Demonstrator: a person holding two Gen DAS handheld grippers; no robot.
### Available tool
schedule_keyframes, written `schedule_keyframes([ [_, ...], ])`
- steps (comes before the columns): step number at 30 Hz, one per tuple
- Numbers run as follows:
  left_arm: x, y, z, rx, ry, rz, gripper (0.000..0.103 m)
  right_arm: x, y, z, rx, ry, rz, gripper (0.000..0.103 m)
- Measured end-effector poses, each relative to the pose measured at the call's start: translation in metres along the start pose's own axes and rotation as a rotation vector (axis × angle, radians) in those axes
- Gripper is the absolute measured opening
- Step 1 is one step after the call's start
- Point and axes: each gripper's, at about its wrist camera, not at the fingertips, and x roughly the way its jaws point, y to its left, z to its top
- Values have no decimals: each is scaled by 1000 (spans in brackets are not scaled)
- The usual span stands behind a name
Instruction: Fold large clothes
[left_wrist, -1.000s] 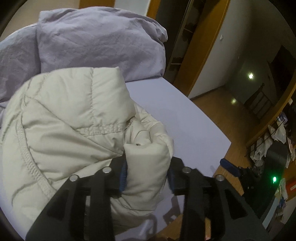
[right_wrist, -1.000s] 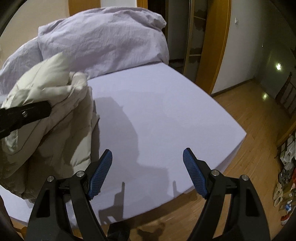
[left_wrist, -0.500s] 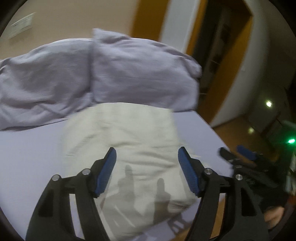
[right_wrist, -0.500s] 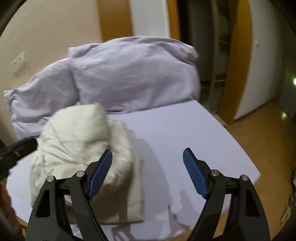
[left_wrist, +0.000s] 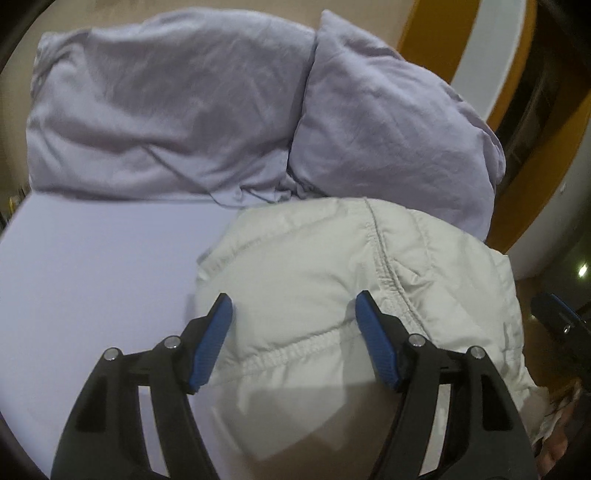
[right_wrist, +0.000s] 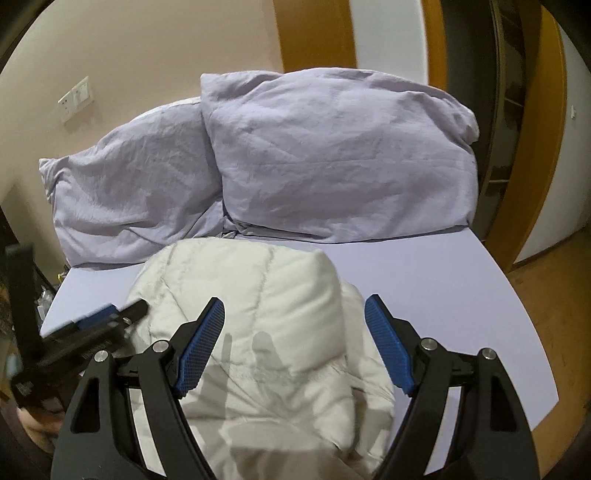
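Puffer jacket (left_wrist: 332, 295), cream, quilted: lies bundled on lavender bed sheet (left_wrist: 92, 277), near bed's front edge, just below two lavender pillows (right_wrist: 332, 155) at wall end. Your left tool (left_wrist: 293, 321): jaws have just been opening, now stand wide, blue pads clear of fabric, nothing gripped; jacket lies beneath and beyond tips. Your right tool (right_wrist: 295, 321): jaws wide apart, empty, poised above same jacket. Left tool also visible at left edge of right wrist view, beside jacket. Wooden floor (right_wrist: 554, 295) at right of bed.
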Motion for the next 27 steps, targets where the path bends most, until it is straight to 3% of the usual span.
schedule_keyframes([
  [12, 21, -43, -29, 103, -27, -4, 69, 45, 1, 6, -19, 30, -29, 79],
  [16, 24, -43, -29, 107, -24, -2, 69, 64, -12, -3, -12, 49, -62, 78],
  [27, 22, -56, -30, 177, -40, 52, 74, 93, -36, -33, 34, 51, -21, 78],
])
